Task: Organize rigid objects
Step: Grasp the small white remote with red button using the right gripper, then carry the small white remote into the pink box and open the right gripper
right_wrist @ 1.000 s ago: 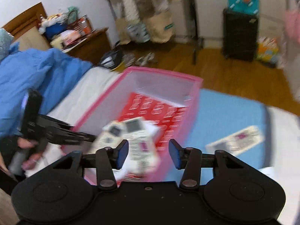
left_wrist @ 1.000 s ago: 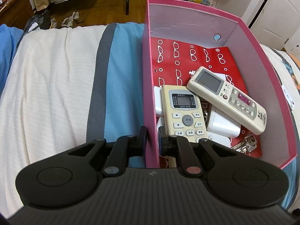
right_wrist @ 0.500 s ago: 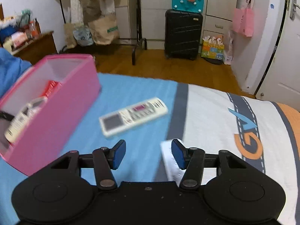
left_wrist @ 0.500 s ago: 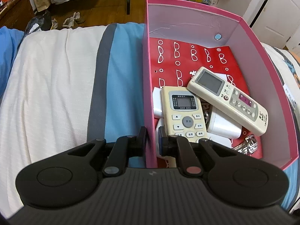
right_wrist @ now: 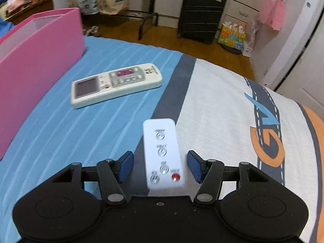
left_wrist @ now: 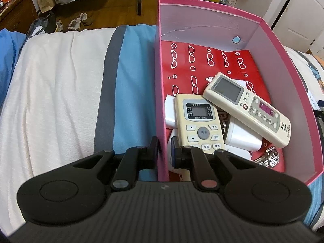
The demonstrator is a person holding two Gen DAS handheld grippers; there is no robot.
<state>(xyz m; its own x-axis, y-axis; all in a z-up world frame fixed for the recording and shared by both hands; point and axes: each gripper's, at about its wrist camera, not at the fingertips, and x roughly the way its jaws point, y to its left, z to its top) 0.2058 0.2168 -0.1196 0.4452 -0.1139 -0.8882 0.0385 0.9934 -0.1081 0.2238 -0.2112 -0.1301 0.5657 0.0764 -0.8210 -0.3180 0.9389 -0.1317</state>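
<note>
My left gripper [left_wrist: 163,148] is pinched tight on the near end of the pink box's [left_wrist: 287,77] left wall, one finger outside against the bedspread side and the other inside the box. Inside the box, a squat cream remote [left_wrist: 199,122] lies just beside that clamped wall, and a longer cream remote [left_wrist: 248,107] rests tilted across the box's right half, its top end overlapping the squat one's corner. White adapter blocks [left_wrist: 242,136] sit beneath both, and a bunch of keys [left_wrist: 269,157] lies in the box's near right corner, on the red glasses-print lining [left_wrist: 202,60].

My right gripper [right_wrist: 160,165] is out beyond the box's outer right side, its jaws having just been opening; they now stand spread, with the lower end of a small white remote [right_wrist: 162,151] between the blue pads [right_wrist: 193,167] and a gap on either side, so nothing is gripped. That remote lies flat on the bedspread [right_wrist: 212,105], well apart from the box. A third long cream remote [right_wrist: 116,85] lies flat between the small one and the box, near the box's pink outer wall.
</note>
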